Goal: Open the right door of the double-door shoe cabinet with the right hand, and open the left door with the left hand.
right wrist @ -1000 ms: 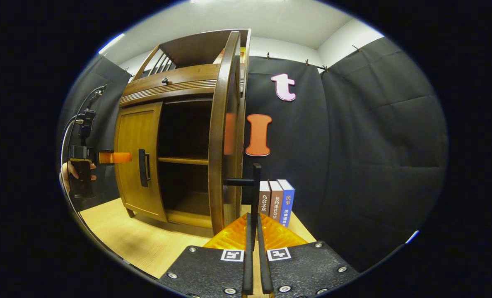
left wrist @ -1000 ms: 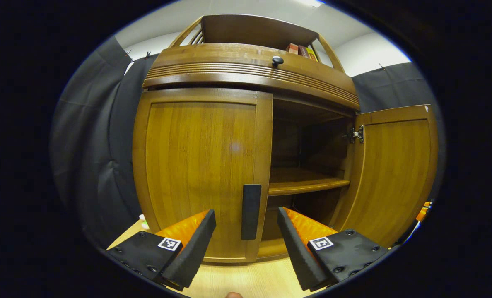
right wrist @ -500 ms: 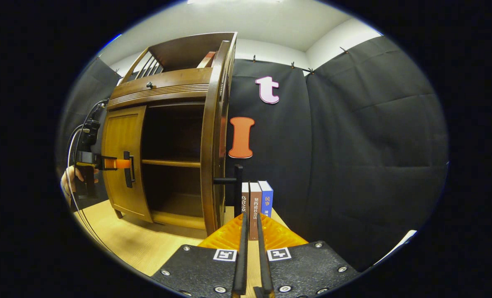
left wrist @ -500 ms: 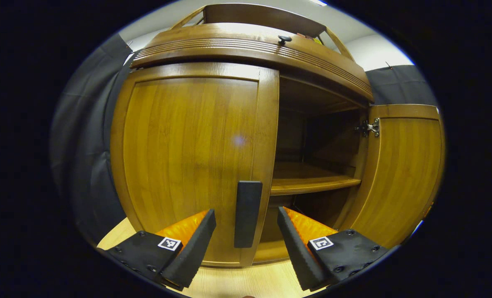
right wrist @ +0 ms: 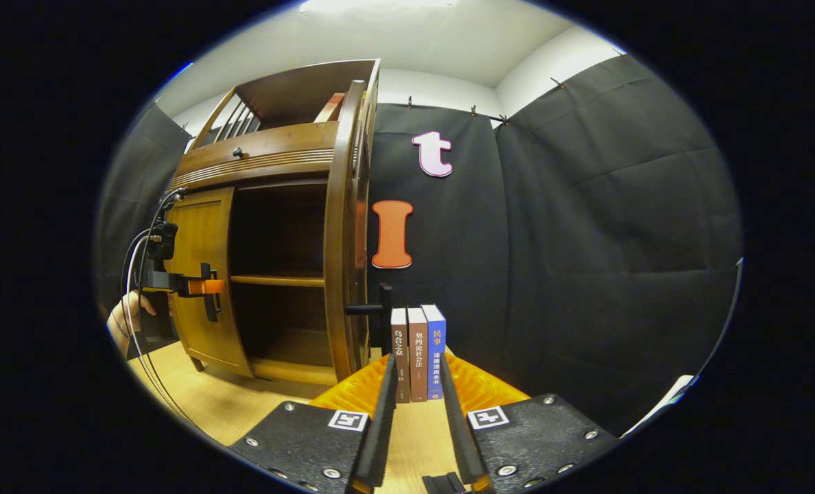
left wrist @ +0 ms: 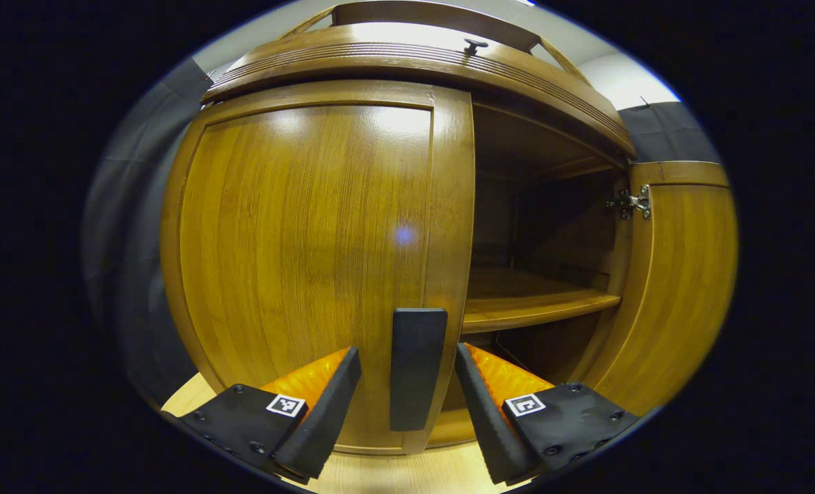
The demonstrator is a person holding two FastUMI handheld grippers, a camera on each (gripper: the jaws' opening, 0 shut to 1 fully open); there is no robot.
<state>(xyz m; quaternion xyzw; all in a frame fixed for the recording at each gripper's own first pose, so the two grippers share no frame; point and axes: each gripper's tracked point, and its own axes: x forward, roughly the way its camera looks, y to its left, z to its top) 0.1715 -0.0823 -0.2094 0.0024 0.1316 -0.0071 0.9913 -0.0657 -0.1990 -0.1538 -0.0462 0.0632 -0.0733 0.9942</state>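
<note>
closer to the left door than a second ago, the left gripper now has that door's dark handle standing between its two fingers, which were short of it before. its jaws are spread wide, a finger on each side of the handle with a gap on both sides, so it has hold of nothing. from the right gripper view the left gripper is seen at the handle too, with a hand behind it.

the right gripper has backed away from the right door and its jaws, nearly together a second ago, are now parted a little with nothing between them. the right door's handle juts out just beyond the fingertips, apart from them.

relative to the shoe cabinet: the left door is closed against its front, the right door is swung fully out, edge-on to the right gripper view, and the inner shelf is bare and exposed. three books stand upright on the wooden table just past the open right door.
</note>
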